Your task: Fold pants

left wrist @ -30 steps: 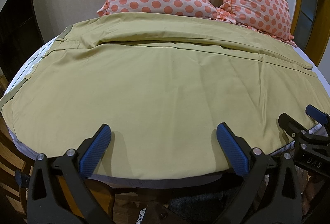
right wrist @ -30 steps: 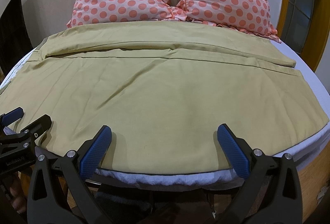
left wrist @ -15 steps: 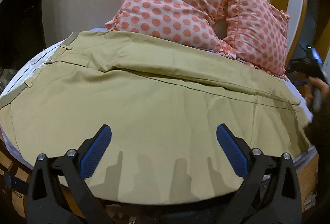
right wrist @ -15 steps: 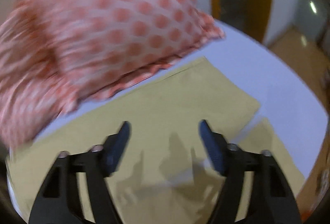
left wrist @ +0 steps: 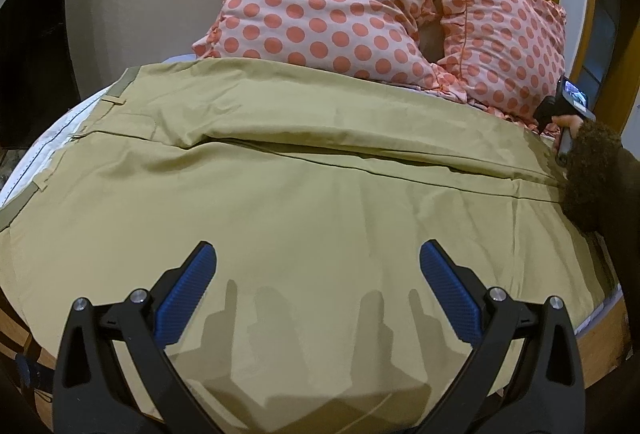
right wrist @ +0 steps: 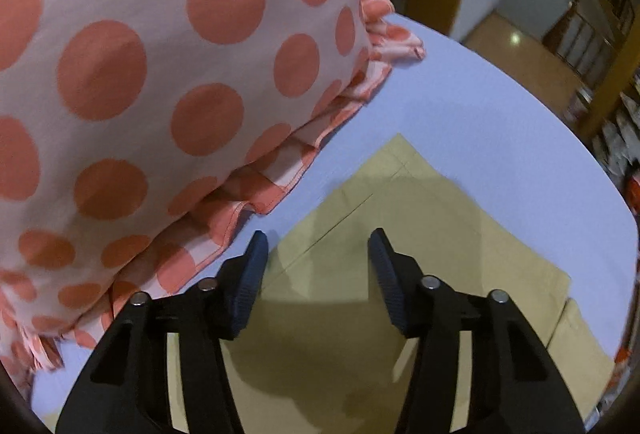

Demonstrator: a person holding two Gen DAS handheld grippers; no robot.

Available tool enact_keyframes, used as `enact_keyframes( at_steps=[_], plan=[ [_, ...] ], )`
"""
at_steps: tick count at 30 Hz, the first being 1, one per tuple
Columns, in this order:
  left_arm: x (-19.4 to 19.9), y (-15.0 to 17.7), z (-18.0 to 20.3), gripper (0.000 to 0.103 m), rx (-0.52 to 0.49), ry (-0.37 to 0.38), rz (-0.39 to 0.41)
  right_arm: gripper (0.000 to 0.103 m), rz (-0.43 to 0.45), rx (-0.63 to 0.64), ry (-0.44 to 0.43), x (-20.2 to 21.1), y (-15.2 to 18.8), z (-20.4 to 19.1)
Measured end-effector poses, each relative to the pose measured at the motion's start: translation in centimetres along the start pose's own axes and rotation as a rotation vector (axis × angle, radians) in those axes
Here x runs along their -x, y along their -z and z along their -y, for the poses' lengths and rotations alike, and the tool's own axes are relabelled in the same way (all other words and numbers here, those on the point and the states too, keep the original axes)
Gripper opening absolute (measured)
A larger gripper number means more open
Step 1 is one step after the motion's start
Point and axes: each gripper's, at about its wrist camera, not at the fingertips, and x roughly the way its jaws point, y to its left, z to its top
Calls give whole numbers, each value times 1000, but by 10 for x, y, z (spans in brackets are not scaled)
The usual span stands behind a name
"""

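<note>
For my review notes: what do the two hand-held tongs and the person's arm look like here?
Both the left tongs and the right tongs have black cut-out frames with silver bolts and ribbed blue pads. The person's right arm wears a dark fuzzy sleeve. No cables are visible.

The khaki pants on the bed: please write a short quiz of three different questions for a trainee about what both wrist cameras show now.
1. True or false: the left gripper is shut on the pants.
2. Which part of the pants lies under the right gripper? A) the waistband B) the hem corner of a leg C) a belt loop
3. Fill in: the pillows behind the pants are pink with orange ____.

Key:
1. False; its fingers stand wide apart above the cloth.
2. B; the hem corner lies on the white sheet.
3. dots
</note>
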Motion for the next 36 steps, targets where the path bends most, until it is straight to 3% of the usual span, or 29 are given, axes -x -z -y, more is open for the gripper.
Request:
enact_keyframes(
  at_steps=[2,7,9,13,15,17,19,21,24,25,27,28,29,32,33,34,35,36],
  plan=[
    [-2,1,1,101,4,2,-5,18,45,-16,-37,1,4,12],
    [2,2,0,101,7,-14,4,3,66,-90,-210,-1,7,46],
    [8,2,-2,101,12,-23,21,3,71,-145,-304,4,7,64],
    [19,1,-15,101,44,0,49,2,176,-194,-591,63,29,117],
    [22,-1,-22,101,59,27,55,2,222,-214,-720,101,59,160],
    [26,-5,-31,101,78,52,75,2,241,-229,-794,132,101,201],
    [31,-11,-39,101,102,86,104,2,209,-256,-802,137,140,242],
    [35,-20,-46,101,131,117,132,2,110,-275,-767,122,168,260],
    [37,-38,-53,101,144,118,153,5,-20,-295,-762,101,178,267],
    [38,-44,-55,101,143,116,159,11,-36,-302,-758,103,184,267],
    [39,-50,-59,101,146,100,160,36,-45,-308,-751,101,180,265],
    [39,-52,-61,101,148,96,160,55,-40,-304,-749,105,184,265],
    [37,-55,-64,101,156,97,156,58,-37,-299,-743,107,185,264],
    [28,-63,-77,101,198,158,142,55,-68,-303,-732,100,180,257],
    [24,-65,-81,101,211,178,137,46,-76,-308,-731,98,180,257],
    [17,-72,-86,101,234,201,121,14,-83,-306,-743,91,177,253],
    [11,-78,-89,101,247,212,106,5,-91,-299,-765,85,173,250],
    [5,-84,-91,101,251,216,94,4,-80,-308,-794,83,171,253]
  ],
)
